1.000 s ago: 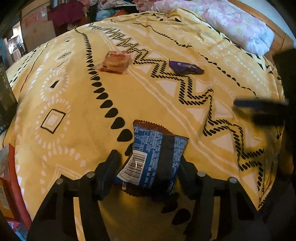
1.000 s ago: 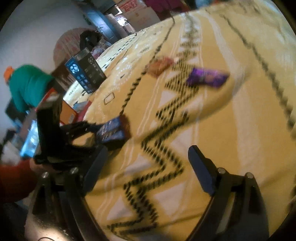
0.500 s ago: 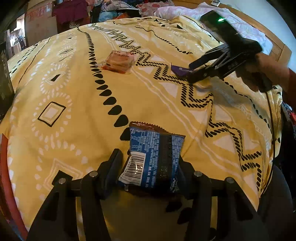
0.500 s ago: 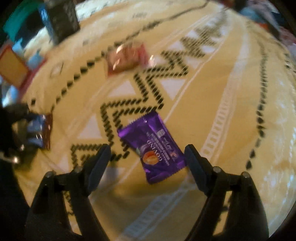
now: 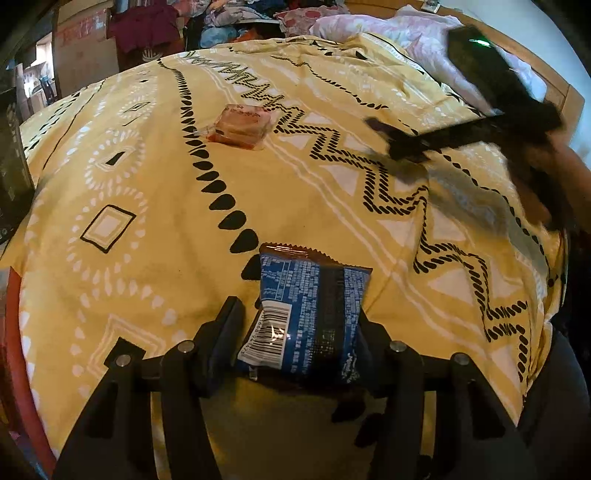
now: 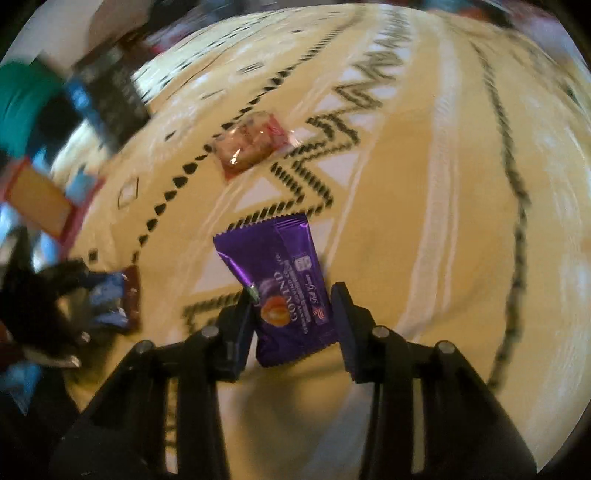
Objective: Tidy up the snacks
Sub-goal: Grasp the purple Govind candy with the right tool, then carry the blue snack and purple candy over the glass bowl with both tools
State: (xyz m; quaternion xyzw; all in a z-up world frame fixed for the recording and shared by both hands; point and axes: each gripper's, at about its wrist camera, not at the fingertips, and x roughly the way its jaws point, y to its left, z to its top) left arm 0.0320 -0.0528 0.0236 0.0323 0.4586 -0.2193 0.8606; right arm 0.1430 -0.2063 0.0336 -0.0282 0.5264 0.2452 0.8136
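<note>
My left gripper (image 5: 299, 332) is shut on a blue snack packet (image 5: 306, 314) with a barcode and holds it just above the yellow bedspread (image 5: 147, 184). My right gripper (image 6: 293, 314) is shut on a purple snack packet (image 6: 284, 284), lifted off the bed. The right gripper also shows blurred in the left wrist view (image 5: 406, 144). A clear packet of pink-orange biscuits (image 5: 242, 125) lies on the bed further back; it also shows in the right wrist view (image 6: 251, 142). The left gripper with the blue packet shows at the left of the right wrist view (image 6: 107, 299).
Pink pillows and bedding (image 5: 388, 33) lie at the head of the bed. A dark box (image 6: 107, 96) and an orange-red carton (image 6: 40, 199) stand beside the bed on the left. Clothes are piled behind the bed (image 5: 147, 26).
My right gripper swung over to the purple packet, closed on it and picked it up. My left gripper has kept hold of the blue packet with little movement.
</note>
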